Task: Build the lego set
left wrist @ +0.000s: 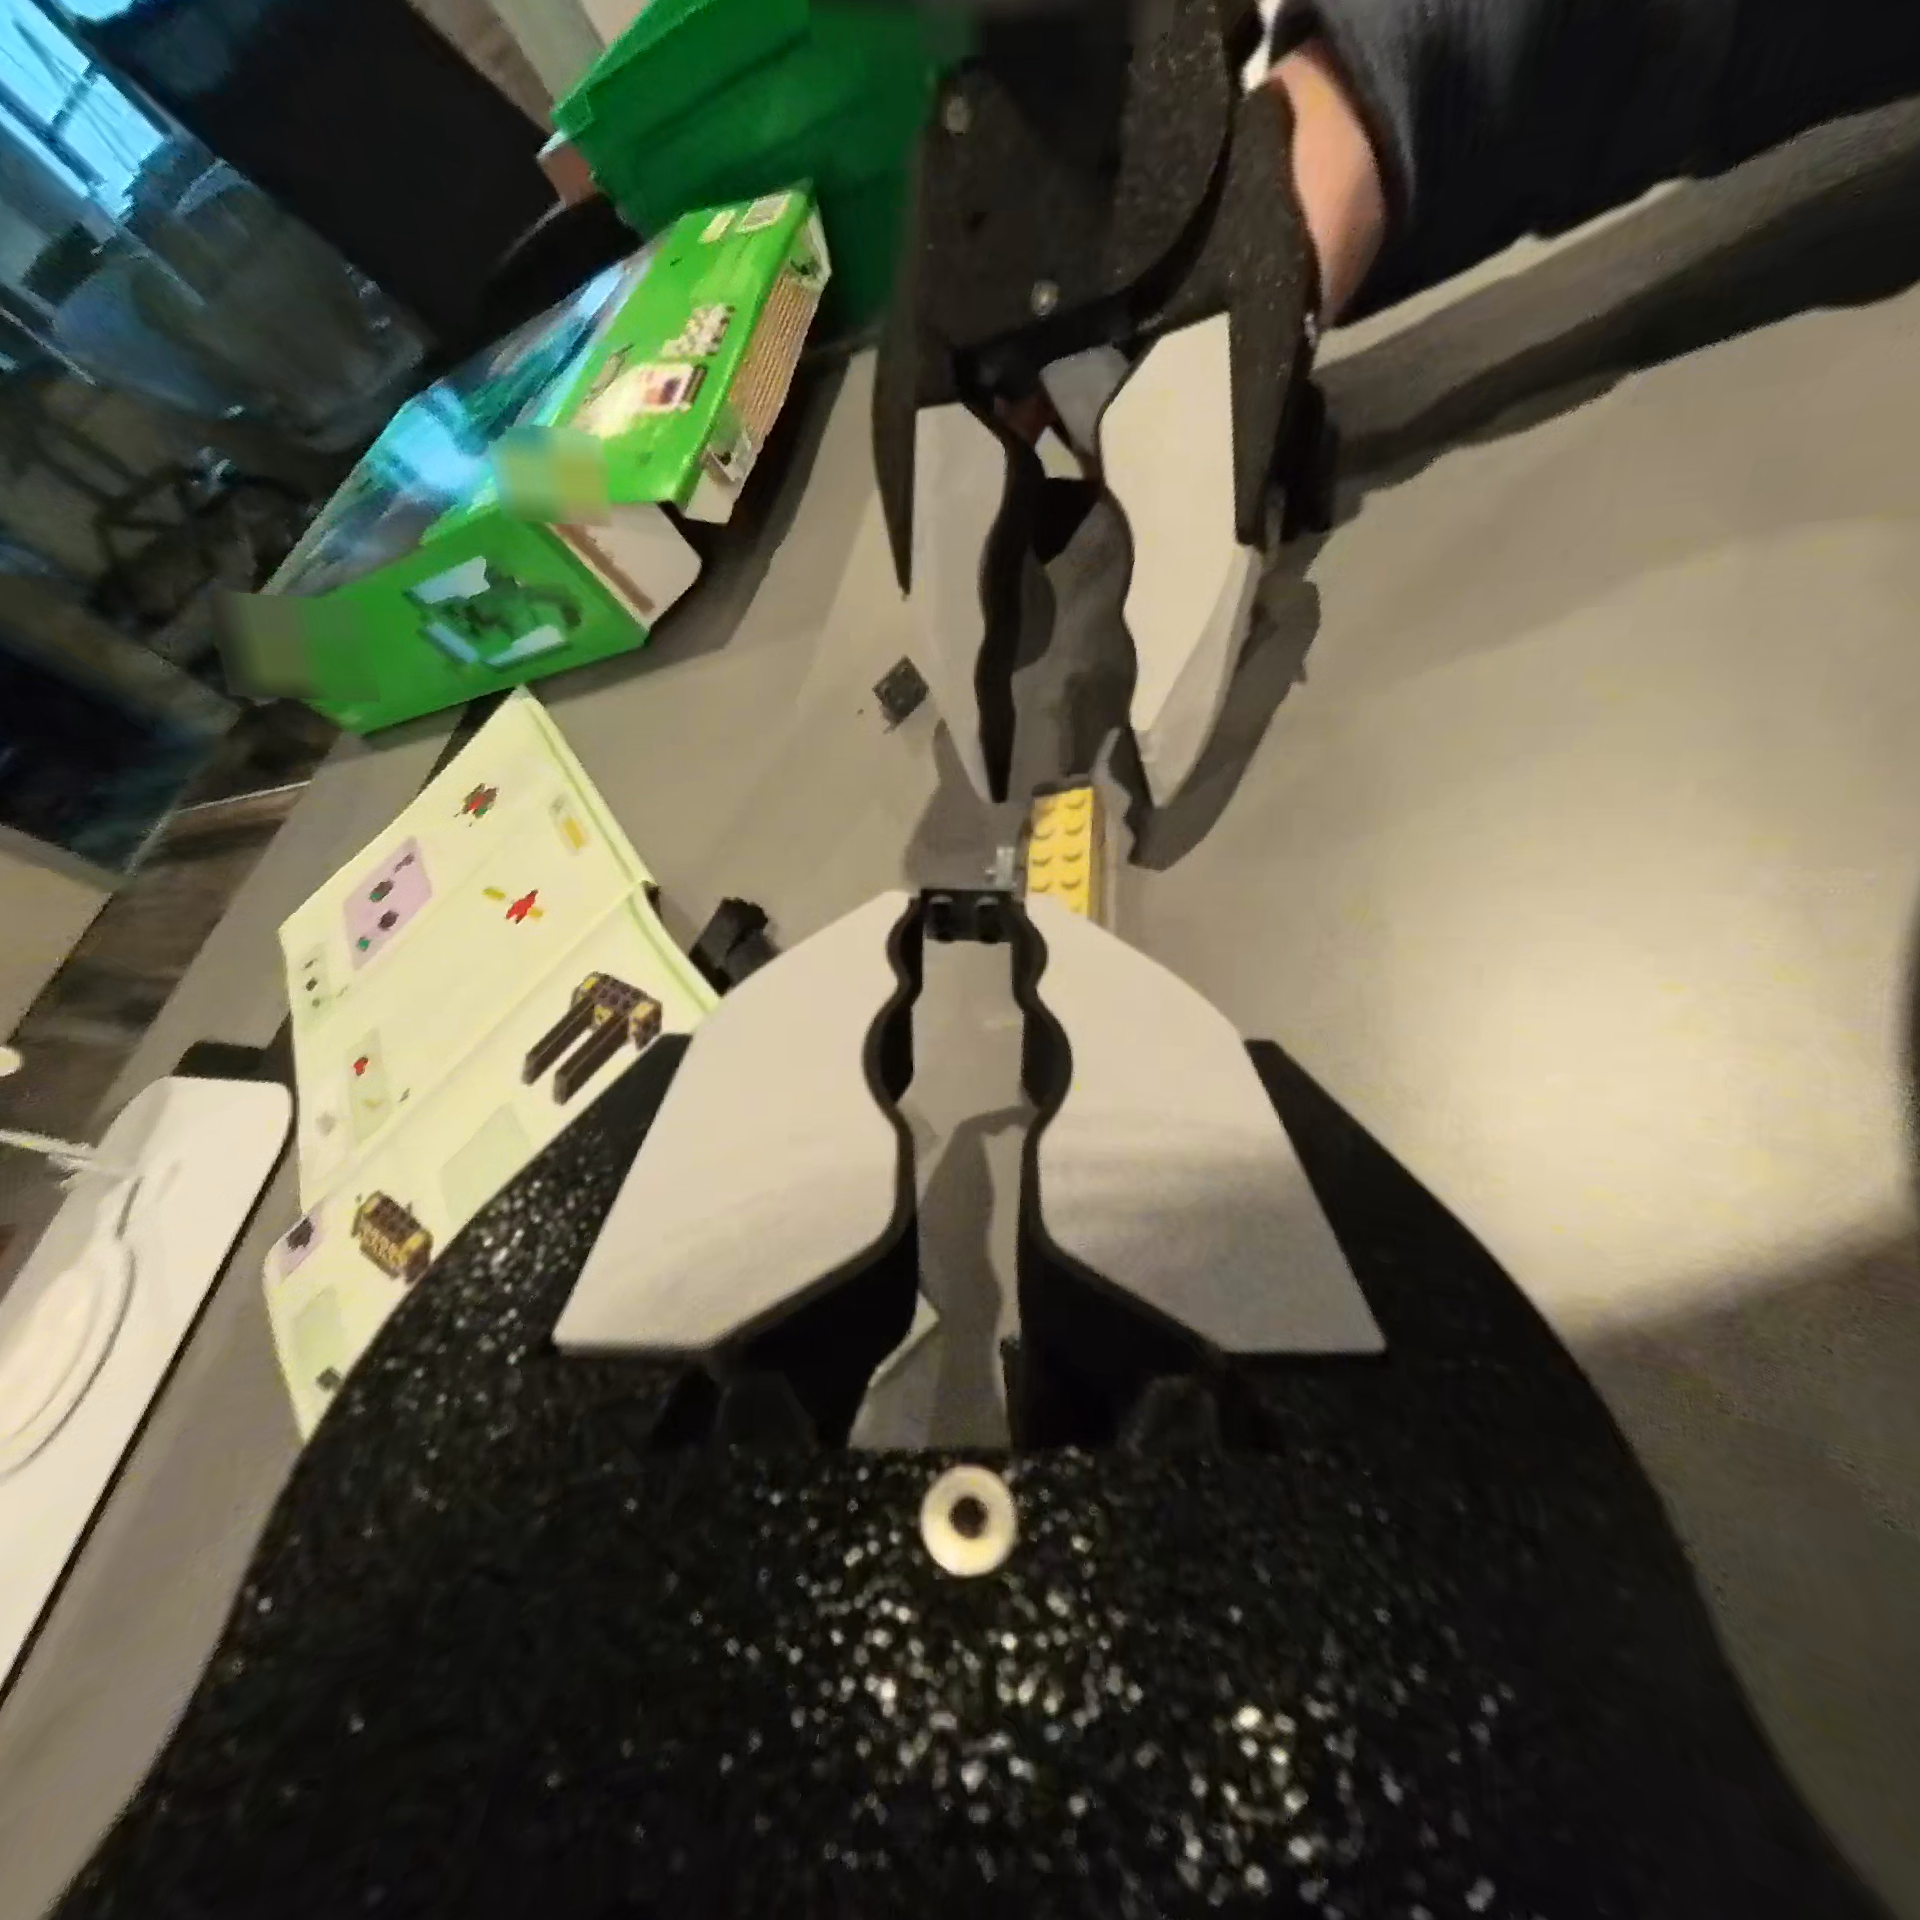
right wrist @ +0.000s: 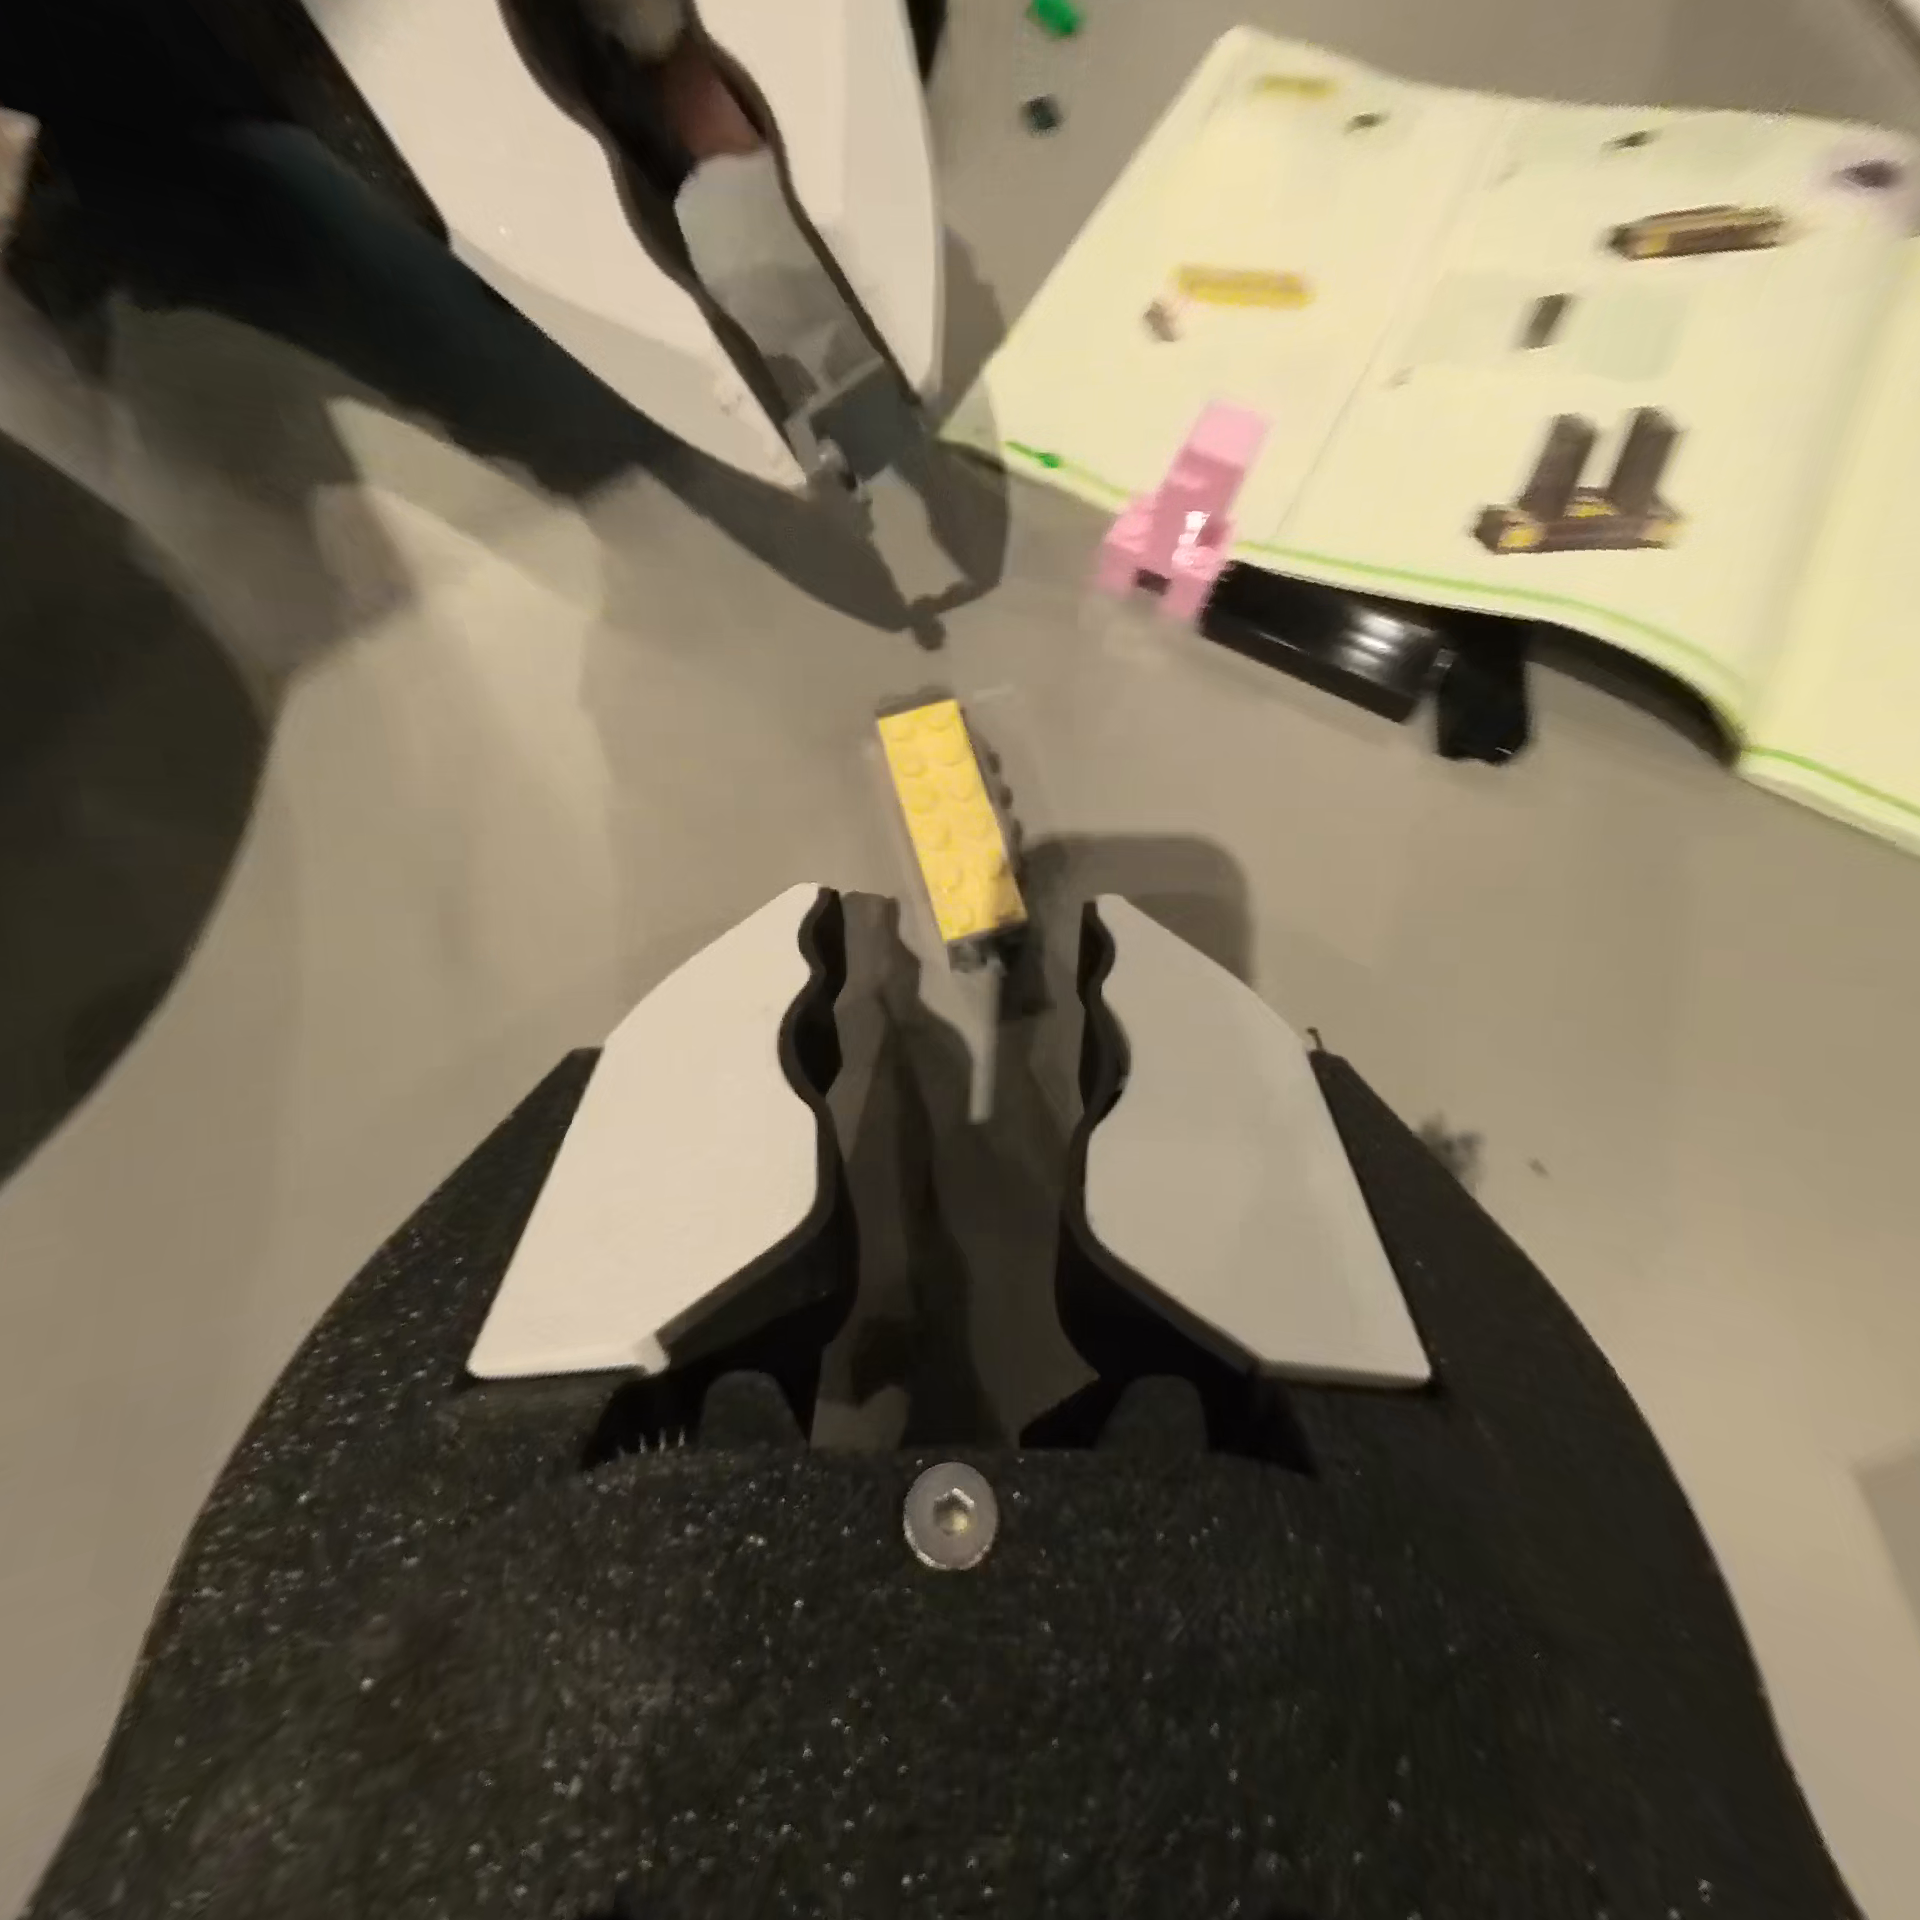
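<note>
A yellow brick [right wrist: 951,821] with a dark piece under it lies on the grey table [right wrist: 1351,987]; it also shows in the left wrist view [left wrist: 1065,857]. My right gripper [right wrist: 961,909] is open, its fingertips on either side of the brick's near end without touching it; in the left wrist view it [left wrist: 1065,810] comes down from above. My left gripper [left wrist: 971,914] is shut on a small black piece [left wrist: 971,923], just left of the brick. In the right wrist view the left gripper [right wrist: 857,468] hovers beyond the brick.
An open instruction booklet [left wrist: 468,987] [right wrist: 1558,364] lies beside green boxes [left wrist: 499,540]. A pink figure [right wrist: 1184,499] and black parts [right wrist: 1340,634] sit at the booklet's edge. A small black piece [left wrist: 899,686] lies loose. A white pad [left wrist: 104,1247] is at the left.
</note>
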`<control>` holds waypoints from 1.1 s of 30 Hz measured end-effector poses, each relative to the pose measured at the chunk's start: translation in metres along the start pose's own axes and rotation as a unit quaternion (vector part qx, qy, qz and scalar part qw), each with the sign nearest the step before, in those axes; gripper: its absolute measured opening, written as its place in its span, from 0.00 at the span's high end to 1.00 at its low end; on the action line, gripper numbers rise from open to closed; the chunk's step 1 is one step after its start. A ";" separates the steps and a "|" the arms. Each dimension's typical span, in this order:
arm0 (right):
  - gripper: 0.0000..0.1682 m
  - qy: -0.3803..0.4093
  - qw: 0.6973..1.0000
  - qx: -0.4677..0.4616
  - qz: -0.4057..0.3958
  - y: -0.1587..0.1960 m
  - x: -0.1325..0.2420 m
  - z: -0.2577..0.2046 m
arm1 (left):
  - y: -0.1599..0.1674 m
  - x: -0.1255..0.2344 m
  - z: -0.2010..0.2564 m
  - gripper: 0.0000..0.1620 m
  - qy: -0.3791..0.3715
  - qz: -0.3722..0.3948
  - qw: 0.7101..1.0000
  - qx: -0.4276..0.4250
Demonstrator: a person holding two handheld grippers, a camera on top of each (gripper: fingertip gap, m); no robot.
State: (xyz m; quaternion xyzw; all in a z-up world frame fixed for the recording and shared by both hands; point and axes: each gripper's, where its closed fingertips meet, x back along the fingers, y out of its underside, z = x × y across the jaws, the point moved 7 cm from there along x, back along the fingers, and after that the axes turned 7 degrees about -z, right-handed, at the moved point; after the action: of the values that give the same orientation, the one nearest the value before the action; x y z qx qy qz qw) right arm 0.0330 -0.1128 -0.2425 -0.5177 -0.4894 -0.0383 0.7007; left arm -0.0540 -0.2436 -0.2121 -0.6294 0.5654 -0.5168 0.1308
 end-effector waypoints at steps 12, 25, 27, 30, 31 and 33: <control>0.88 -0.027 0.999 0.005 -0.024 -0.005 -0.012 0.009 | -0.009 0.010 0.021 0.90 -0.056 -0.040 0.998 0.014; 0.88 -0.129 0.937 -0.320 0.047 -0.007 0.004 0.006 | -0.009 -0.007 0.021 0.90 -0.153 -0.088 0.973 -0.147; 0.88 -0.122 0.931 -0.340 0.050 -0.007 0.005 0.006 | -0.009 -0.008 0.020 0.90 -0.179 -0.090 0.964 -0.174; 0.88 -0.084 0.934 -0.344 0.055 -0.011 0.005 0.005 | -0.007 -0.009 0.019 0.90 -0.227 -0.090 0.944 -0.224; 0.88 -0.072 0.935 -0.342 0.058 -0.014 0.005 0.005 | -0.006 -0.010 0.019 0.90 -0.238 -0.092 0.937 -0.241; 0.88 -0.050 0.937 -0.338 0.065 -0.019 0.006 0.005 | -0.003 -0.014 0.019 0.90 -0.243 -0.101 0.928 -0.265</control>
State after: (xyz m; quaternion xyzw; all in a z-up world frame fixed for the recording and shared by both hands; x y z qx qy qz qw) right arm 0.0222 -0.1151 -0.2249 -0.7563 -0.4470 -0.1298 0.4598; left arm -0.0348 -0.2389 -0.2254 -0.8013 0.5660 -0.1896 0.0397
